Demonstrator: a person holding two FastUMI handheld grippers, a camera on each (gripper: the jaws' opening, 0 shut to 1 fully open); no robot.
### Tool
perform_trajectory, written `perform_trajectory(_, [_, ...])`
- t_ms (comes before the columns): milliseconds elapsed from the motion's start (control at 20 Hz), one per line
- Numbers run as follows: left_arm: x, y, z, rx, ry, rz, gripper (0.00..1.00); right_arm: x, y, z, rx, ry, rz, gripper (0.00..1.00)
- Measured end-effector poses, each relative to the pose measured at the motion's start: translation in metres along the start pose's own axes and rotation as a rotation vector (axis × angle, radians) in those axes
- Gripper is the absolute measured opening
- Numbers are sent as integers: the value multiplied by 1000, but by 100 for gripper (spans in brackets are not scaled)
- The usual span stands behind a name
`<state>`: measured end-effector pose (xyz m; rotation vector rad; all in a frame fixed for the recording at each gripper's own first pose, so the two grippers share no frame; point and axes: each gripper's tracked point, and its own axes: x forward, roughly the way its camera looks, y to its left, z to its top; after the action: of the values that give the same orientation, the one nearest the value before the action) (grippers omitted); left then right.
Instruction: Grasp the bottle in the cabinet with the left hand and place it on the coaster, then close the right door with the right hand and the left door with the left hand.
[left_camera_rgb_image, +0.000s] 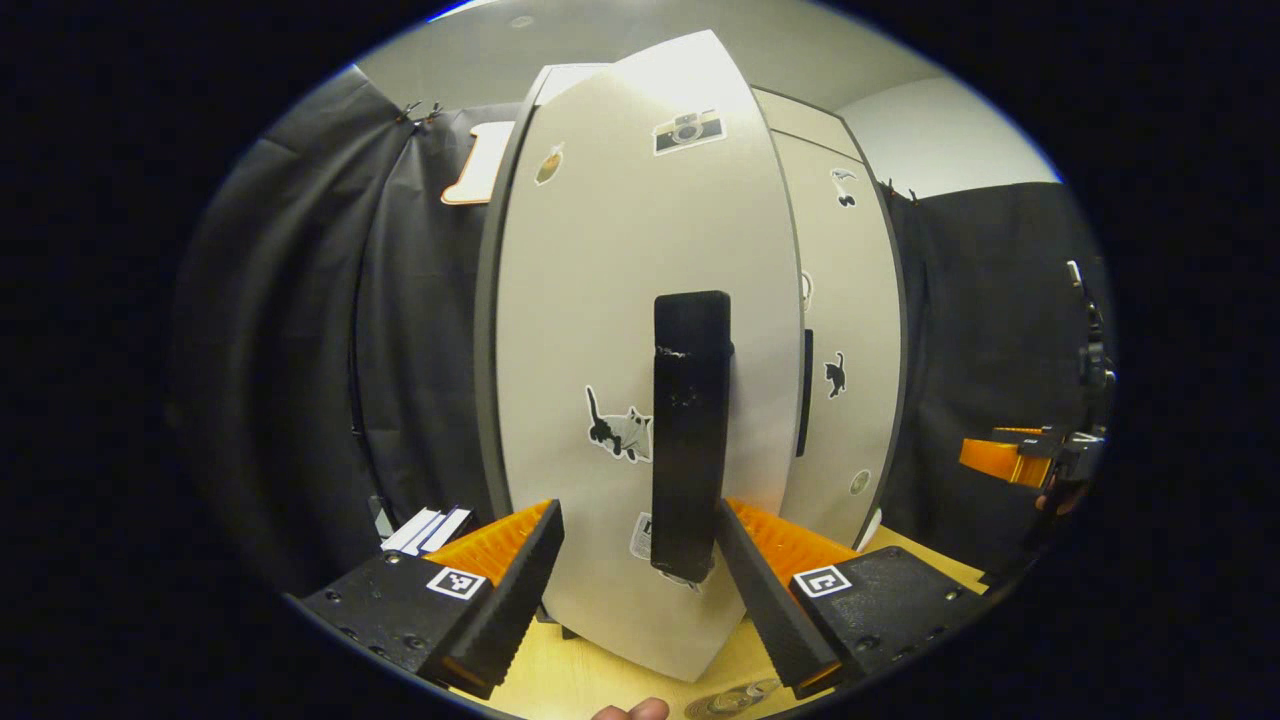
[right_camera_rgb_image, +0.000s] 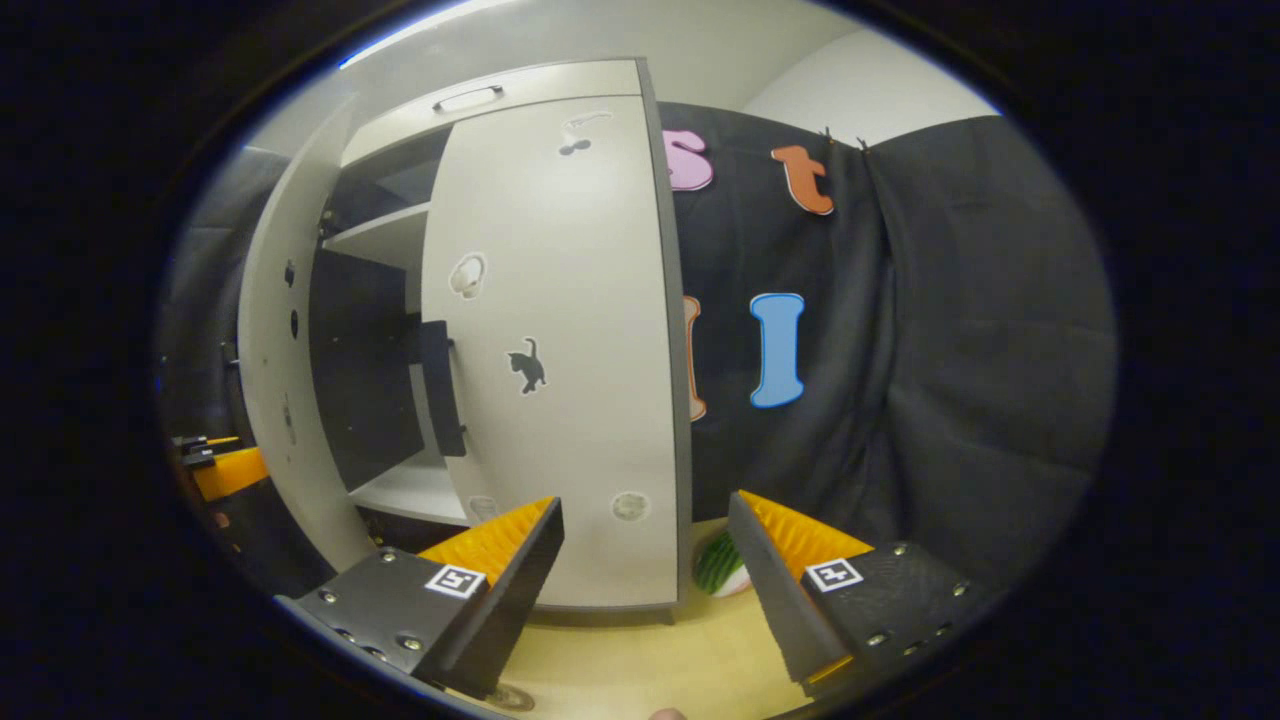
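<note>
The cabinet's left door (left_camera_rgb_image: 600, 330) stands ajar right in front of my left gripper (left_camera_rgb_image: 637, 520). The gripper is open, and the door's black vertical handle (left_camera_rgb_image: 690, 430) hangs between its fingers, close against the right finger (left_camera_rgb_image: 760, 590). Behind it the right door (left_camera_rgb_image: 845, 300) lies flush with the cabinet. In the right gripper view, my right gripper (right_camera_rgb_image: 645, 510) is open and holds nothing, a little back from the right door (right_camera_rgb_image: 560, 330). The left door (right_camera_rgb_image: 270, 380) swings outward there, with bare shelves (right_camera_rgb_image: 390, 240) showing in the gap. A clear round object (left_camera_rgb_image: 735, 700), too cut off to identify, sits at the bottom edge.
The cabinet stands on a light wooden tabletop (right_camera_rgb_image: 660, 660). A green striped object (right_camera_rgb_image: 720, 565) lies by the cabinet's right corner. Black cloth walls close in both sides. The right gripper (left_camera_rgb_image: 1030, 455) shows far right, the left gripper (right_camera_rgb_image: 225, 470) far left. A fingertip (left_camera_rgb_image: 630, 710) pokes in below.
</note>
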<state>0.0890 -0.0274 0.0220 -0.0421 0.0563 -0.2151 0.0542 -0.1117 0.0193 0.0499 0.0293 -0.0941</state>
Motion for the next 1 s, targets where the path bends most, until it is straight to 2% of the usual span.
perform_trajectory(400, [54, -23, 0, -4, -21, -14, 98, 5, -32, 7, 10, -8, -48, 100])
perform_trajectory(1000, [98, -32, 2, -6, -14, 4, 98, 14, -17, 0, 7, 1, -25, 100])
